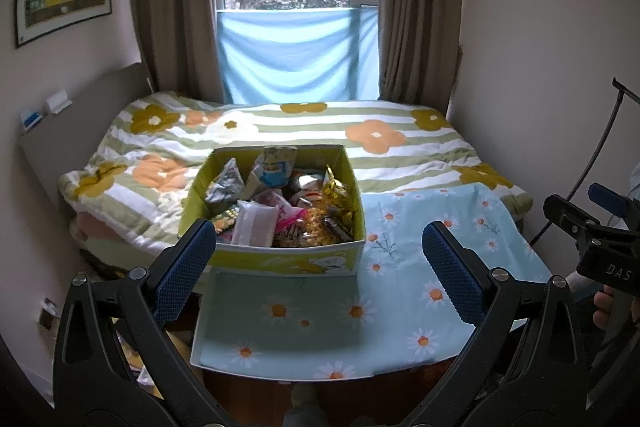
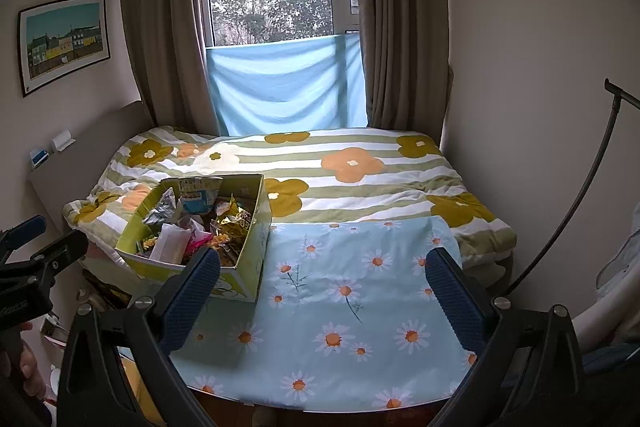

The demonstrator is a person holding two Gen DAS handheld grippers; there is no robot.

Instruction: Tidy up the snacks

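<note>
One box of snacks on the daisy-cloth surface, both grippers spread wide and empty.

Left wrist view: the left gripper (image 1: 318,267) stands released, short of the one green snack box (image 1: 280,259) at the far left of the surface (image 1: 420,307), against the bed (image 1: 360,143). Its heaped snack packets (image 1: 280,211), too jumbled to count, look light, crinkly and slippery; I'd pinch one by a sealed edge, such as the white pouch (image 1: 256,227). Right wrist view: the right gripper (image 2: 324,291), likewise released, hangs over bare cloth beside the same snack box (image 2: 240,279), whose thin card walls would probably buckle under a hard squeeze.
</note>
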